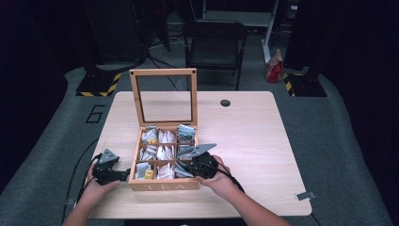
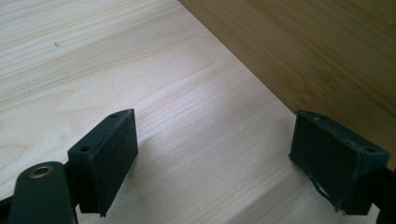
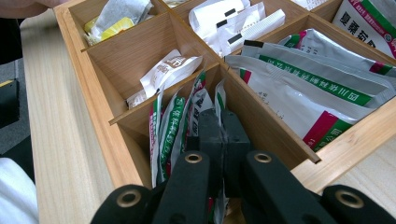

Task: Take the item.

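Observation:
A wooden tea box (image 1: 162, 186) stands open on the table, its glass-framed lid (image 1: 163, 73) upright at the back. Its compartments hold several tea sachets. My right gripper (image 1: 187, 165) reaches into the front right compartment. In the right gripper view it (image 3: 224, 133) is shut on a green-and-white sachet (image 3: 219, 100) standing among others. My left gripper (image 1: 126, 175) rests low on the table just left of the box. In the left gripper view it (image 2: 212, 154) is open, nothing between its pads, with the box's side wall (image 2: 327, 56) close beside one pad.
The light wooden table (image 1: 254, 136) has a round cable hole (image 1: 225, 102) at the back and a small metal piece (image 1: 305, 195) near its front right corner. A black chair (image 1: 214, 42) and a red bag (image 1: 274, 68) sit on the floor behind.

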A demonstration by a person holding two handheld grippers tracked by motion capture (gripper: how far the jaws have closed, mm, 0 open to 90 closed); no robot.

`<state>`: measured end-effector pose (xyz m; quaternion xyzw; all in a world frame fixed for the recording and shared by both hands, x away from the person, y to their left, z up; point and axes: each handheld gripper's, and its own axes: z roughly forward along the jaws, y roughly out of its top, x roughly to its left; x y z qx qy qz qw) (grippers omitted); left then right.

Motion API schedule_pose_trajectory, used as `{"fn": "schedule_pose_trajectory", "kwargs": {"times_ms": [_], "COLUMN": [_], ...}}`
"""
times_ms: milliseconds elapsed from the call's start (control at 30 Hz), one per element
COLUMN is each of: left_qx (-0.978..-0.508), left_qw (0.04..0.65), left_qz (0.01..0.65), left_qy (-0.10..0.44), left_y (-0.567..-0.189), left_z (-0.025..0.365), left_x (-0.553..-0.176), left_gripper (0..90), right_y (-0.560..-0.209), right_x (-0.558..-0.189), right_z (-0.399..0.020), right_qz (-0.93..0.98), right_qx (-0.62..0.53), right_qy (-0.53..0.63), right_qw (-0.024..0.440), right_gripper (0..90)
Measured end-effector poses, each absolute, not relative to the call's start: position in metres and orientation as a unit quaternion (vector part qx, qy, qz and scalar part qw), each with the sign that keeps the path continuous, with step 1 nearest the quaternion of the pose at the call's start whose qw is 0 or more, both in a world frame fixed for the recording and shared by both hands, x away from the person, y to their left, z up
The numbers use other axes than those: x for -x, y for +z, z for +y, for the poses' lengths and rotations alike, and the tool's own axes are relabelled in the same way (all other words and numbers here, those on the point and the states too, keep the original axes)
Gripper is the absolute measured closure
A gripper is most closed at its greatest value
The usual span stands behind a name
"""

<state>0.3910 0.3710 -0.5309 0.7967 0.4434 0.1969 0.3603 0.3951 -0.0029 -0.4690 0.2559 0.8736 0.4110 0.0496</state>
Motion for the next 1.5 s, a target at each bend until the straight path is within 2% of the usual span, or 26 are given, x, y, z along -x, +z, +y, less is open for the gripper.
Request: {"fn": "schedule_pose_trajectory", "kwargs": {"times_ms": [433, 1167, 1500], "left_qx": [-0.797, -0.797, -0.797], "left_qw": [0.360, 0.360, 0.360], "left_qz": [0.443, 0.443, 0.443], "left_qy": [0.197, 0.197, 0.197], "left_y": [-0.531, -0.531, -0.531], "left_z": [0.371, 0.371, 0.371], "left_x": [-0.391, -0.391, -0.391], "left_gripper": [14.5, 14.5, 14.5], "right_y": [-0.462, -0.424, -0.407], "right_x": [-0.394, -0.390, -0.392], "right_z": [-0.005, -0.008, -0.012], "right_qz": [0.870, 0.862, 0.856], "right_qx": [-0.254, -0.240, -0.238], "right_qy": [0.421, 0.442, 0.455], "right_qw": [0.050, 0.065, 0.057], "right_gripper": [89.9, 90.0, 89.9]}}
